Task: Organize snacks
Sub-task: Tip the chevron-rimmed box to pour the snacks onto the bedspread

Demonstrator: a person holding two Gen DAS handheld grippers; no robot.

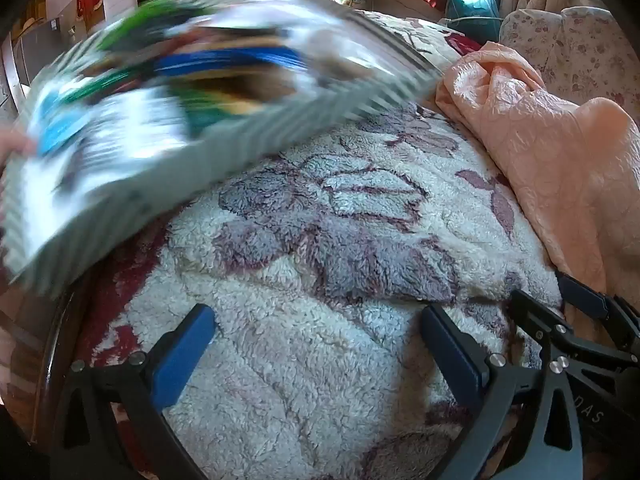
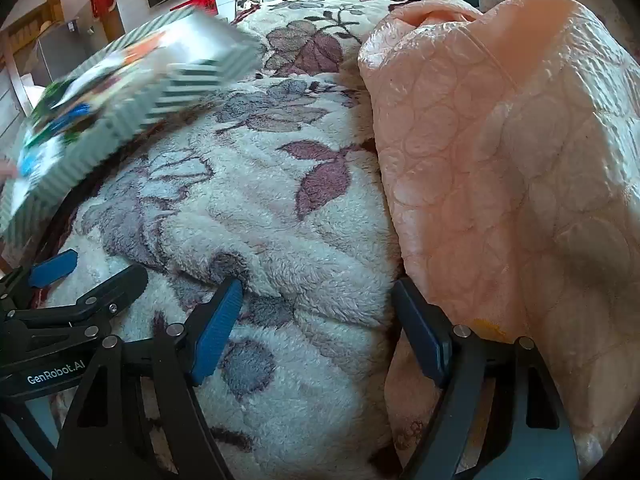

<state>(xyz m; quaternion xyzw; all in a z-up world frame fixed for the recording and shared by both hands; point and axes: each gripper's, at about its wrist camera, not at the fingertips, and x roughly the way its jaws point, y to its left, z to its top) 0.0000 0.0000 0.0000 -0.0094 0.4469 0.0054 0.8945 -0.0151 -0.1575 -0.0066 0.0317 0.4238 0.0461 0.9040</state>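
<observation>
A blurred grey basket [image 1: 132, 168] with snack packs [image 1: 224, 68] is at the upper left, over the fleece blanket [image 1: 320, 240]. Left gripper [image 1: 316, 344] and right gripper [image 2: 320, 320] are wide and empty. A peach quilt [image 2: 500, 160] lies just beside the right gripper.

The left tongs [image 1: 316, 344] stand wide apart over a fleecy floral blanket [image 1: 320, 240], nothing between the blue pads [image 1: 180, 356]. At lower right the right tongs [image 1: 560, 312] reach in beside them. A motion-blurred grey slatted basket [image 1: 120, 184], holding colourful snack packets [image 1: 224, 68], tilts above the blanket at upper left; a bare hand [image 1: 14, 146] meets its left edge. A peach quilt [image 1: 560, 152] lies bunched on the right.
</observation>
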